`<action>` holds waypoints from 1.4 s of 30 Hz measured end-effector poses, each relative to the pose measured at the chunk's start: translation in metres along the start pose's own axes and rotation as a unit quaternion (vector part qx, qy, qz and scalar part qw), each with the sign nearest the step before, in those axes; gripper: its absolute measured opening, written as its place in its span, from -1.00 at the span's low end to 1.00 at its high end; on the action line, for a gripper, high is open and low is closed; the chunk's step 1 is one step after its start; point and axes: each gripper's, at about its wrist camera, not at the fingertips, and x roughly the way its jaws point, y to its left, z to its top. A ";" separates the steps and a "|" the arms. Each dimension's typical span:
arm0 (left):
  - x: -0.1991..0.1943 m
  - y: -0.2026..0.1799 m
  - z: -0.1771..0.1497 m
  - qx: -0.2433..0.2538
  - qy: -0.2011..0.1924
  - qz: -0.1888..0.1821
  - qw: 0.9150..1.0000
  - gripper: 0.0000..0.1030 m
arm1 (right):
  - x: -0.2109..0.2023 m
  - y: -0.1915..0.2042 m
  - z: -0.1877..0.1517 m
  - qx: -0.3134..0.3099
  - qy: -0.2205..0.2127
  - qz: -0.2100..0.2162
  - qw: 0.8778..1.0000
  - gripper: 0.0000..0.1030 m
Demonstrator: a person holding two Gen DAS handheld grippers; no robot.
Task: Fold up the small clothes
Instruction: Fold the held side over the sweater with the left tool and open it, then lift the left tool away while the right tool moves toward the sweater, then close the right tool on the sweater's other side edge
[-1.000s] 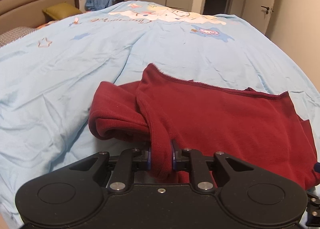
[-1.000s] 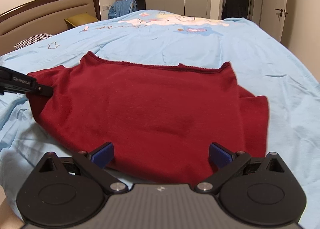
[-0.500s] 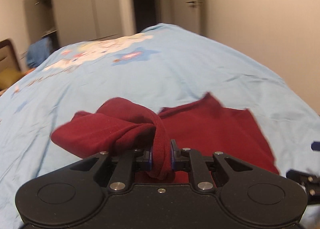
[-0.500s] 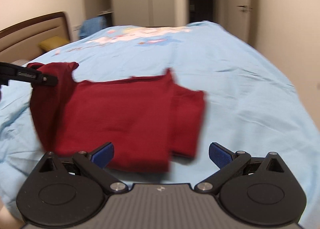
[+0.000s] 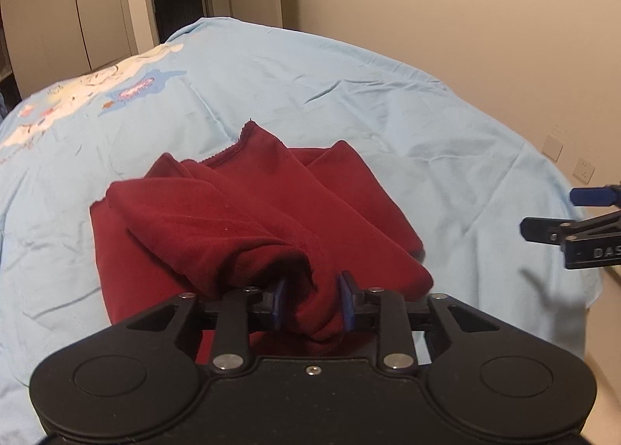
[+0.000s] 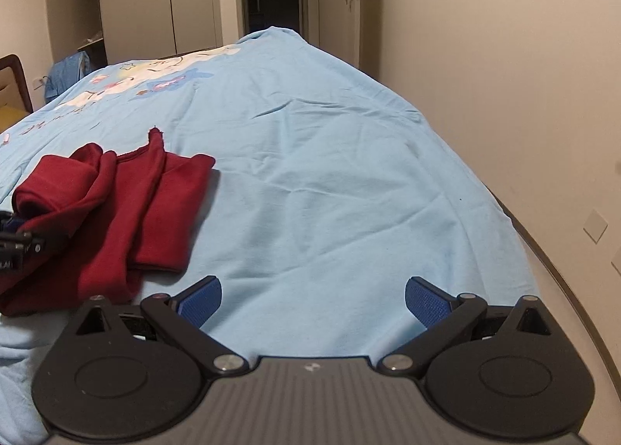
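The left claw is clamped on a bunched edge of the red garment, which lies partly folded on the blue bed sheet. The right claw hangs wide open, holding nothing, with the garment off to its left. The garment's near edge is hidden behind the left claw's body.

My blue pads face a dark red garment on light blue, cartoon-printed bedding.
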 end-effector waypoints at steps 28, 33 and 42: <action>-0.049 0.020 -0.066 -0.013 -0.050 0.129 0.990 0.22 | 0.020 0.142 0.063 -0.074 -0.031 0.264 0.961 0.99; -0.045 0.021 -0.067 -0.002 -0.052 0.127 0.991 -0.07 | 0.036 0.189 0.066 -0.119 -0.009 0.289 0.950 0.66; -0.041 0.026 -0.068 -0.003 -0.052 0.115 0.992 -0.74 | 0.038 0.228 0.056 -0.189 -0.012 0.269 0.944 -0.02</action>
